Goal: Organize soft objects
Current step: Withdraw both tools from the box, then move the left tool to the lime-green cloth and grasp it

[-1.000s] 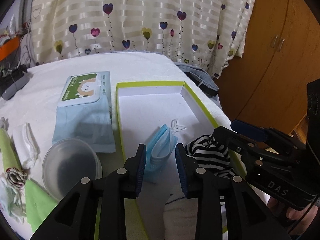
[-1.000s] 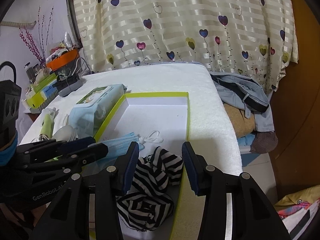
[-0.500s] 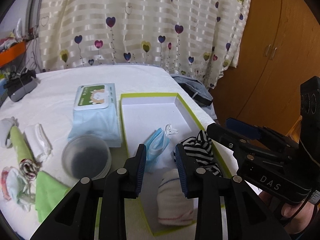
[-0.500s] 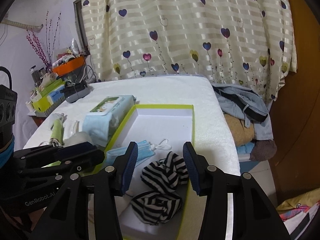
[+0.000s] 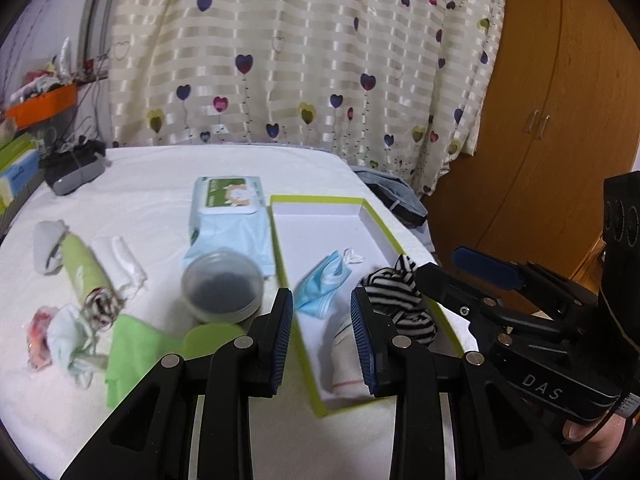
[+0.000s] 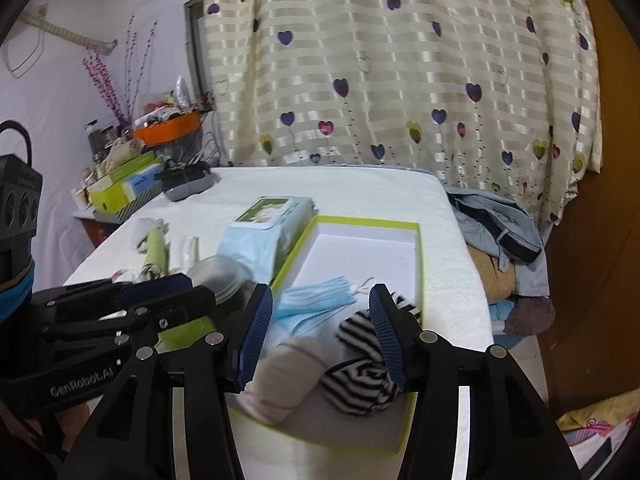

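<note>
Hovering above the near end of the lime-edged white cardboard box [image 5: 376,216], the left gripper [image 5: 322,340] and right gripper [image 6: 320,340] both stand spread and carry nothing.

Box contents, all at its near end: a pleated blue face mask [image 5: 320,284] toward the left wall, a black-and-white striped cloth bundle [image 6: 360,360] against the right wall, and a rolled white sock with a red stripe [image 6: 280,376] at the near left corner. The far half of the box floor is bare, which suggests it is kept free for further items.

Unsorted items lie on the white-towelled bed top [image 5: 152,184] toward its left edge: a rolled light-green cloth [image 5: 86,268], a folded white cloth [image 5: 120,260], a flat green cloth [image 5: 132,356] and a pale crumpled rag [image 5: 68,344]. A blue wet-wipes pack [image 5: 228,216] lies just beside the box's left wall, with a clear round plastic tub [image 5: 222,284] at its near end.

Judgement: sorting is partly done; the left gripper is the better placed for the remaining cloths.
</note>
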`<state>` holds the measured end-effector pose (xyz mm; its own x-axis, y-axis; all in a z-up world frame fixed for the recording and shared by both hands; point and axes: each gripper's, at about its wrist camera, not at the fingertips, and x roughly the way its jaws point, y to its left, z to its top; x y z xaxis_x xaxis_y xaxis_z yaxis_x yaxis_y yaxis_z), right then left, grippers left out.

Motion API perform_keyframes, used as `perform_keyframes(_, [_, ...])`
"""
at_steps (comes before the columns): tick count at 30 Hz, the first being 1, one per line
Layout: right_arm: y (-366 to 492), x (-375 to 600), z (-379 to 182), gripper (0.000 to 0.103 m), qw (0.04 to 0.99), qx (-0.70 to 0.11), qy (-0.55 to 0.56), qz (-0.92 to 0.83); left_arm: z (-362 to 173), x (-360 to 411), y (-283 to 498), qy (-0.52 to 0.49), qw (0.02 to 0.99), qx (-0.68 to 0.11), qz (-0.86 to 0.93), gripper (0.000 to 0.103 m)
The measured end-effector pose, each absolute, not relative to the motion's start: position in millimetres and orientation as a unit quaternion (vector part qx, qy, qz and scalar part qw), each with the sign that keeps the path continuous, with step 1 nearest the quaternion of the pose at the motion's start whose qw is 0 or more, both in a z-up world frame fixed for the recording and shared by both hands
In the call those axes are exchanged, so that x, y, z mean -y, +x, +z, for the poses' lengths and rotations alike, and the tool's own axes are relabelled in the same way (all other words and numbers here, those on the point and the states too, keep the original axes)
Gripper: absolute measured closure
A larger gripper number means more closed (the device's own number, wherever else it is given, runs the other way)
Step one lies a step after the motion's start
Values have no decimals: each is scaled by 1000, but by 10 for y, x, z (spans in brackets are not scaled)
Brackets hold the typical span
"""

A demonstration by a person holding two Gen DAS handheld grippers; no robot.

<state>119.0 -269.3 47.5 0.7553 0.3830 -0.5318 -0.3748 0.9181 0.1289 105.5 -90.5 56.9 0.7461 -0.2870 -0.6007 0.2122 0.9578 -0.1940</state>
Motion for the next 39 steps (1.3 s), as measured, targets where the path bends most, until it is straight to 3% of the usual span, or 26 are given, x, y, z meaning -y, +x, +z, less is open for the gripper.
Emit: perform_keyframes(39, [836,1745,543,51,913,-285,-59,286,496,-61,618,-114,942,-310,-67,74])
